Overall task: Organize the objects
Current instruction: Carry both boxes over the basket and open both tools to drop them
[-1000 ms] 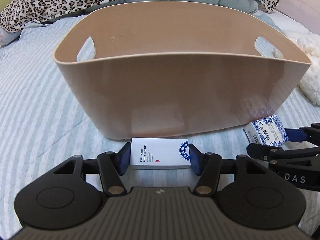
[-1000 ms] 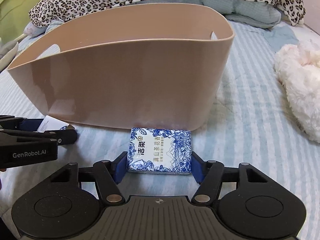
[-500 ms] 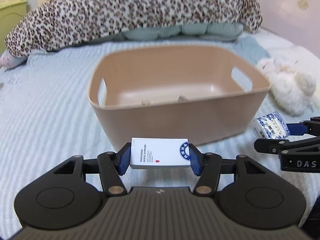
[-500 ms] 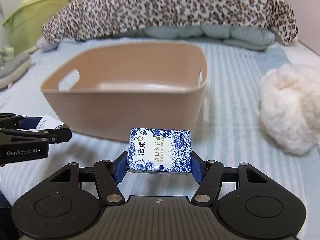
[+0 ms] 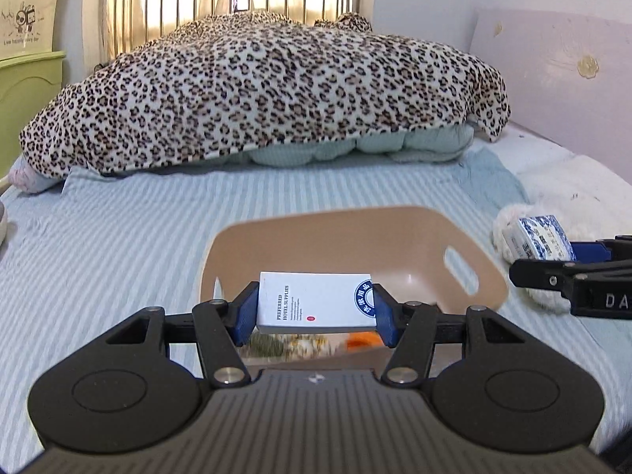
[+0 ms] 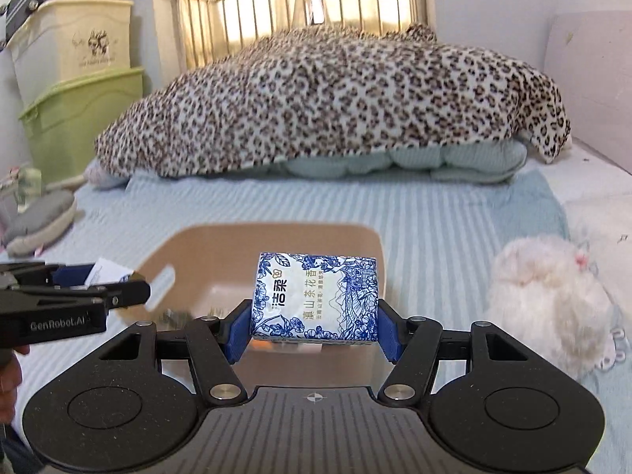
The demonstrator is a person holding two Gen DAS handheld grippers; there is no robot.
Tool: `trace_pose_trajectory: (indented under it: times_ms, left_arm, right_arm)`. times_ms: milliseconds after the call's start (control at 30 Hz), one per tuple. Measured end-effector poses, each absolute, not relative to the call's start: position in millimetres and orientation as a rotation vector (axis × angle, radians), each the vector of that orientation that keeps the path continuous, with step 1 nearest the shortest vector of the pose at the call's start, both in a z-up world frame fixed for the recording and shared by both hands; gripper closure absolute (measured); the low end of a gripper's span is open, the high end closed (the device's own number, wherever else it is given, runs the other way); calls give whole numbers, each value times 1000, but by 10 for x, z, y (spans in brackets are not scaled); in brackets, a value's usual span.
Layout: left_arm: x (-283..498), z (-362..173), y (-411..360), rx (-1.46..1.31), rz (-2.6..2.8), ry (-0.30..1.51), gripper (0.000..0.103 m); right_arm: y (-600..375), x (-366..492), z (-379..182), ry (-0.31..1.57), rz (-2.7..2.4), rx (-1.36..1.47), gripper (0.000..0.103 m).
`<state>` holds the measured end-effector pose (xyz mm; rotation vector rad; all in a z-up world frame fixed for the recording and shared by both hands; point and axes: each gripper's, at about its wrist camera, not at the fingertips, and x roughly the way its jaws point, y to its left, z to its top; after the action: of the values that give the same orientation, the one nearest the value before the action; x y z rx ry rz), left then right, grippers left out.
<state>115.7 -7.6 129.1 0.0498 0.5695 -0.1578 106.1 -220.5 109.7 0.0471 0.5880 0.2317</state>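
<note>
Grippers clamp 2 items above a beige bin (image 5: pixel 466 237) on the striped bed (image 5: pixel 118 245): left gripper (image 5: pixel 314 310) holds a white box (image 5: pixel 312 302), right gripper (image 6: pixel 314 316) a blue-patterned tissue pack (image 6: pixel 316 296). Best lowered well inside the rim before letting go.

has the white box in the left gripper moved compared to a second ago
Yes. The white box, clamped in the left gripper, has risen from bed level in front of the beige bin to above its opening.
</note>
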Motion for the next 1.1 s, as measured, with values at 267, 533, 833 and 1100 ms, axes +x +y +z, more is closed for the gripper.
trace_pose_trajectory:
  times_ms: [267, 533, 833, 1100]
  left_arm:
    - [1674, 1176, -189, 107, -94, 580, 43]
    - [2172, 720, -216, 113, -63, 750, 43]
    - [2356, 387, -218, 115, -76, 903, 43]
    - [2126, 676, -177, 98, -61, 820, 14]
  right_arm:
    - [-2147, 1593, 1114, 600, 216, 48, 43]
    - [-1953, 1957, 812, 692, 212, 22, 43]
    - [-1792, 2117, 439, 837, 219, -27, 43]
    - [-1820, 1918, 669, 797, 216, -32, 28]
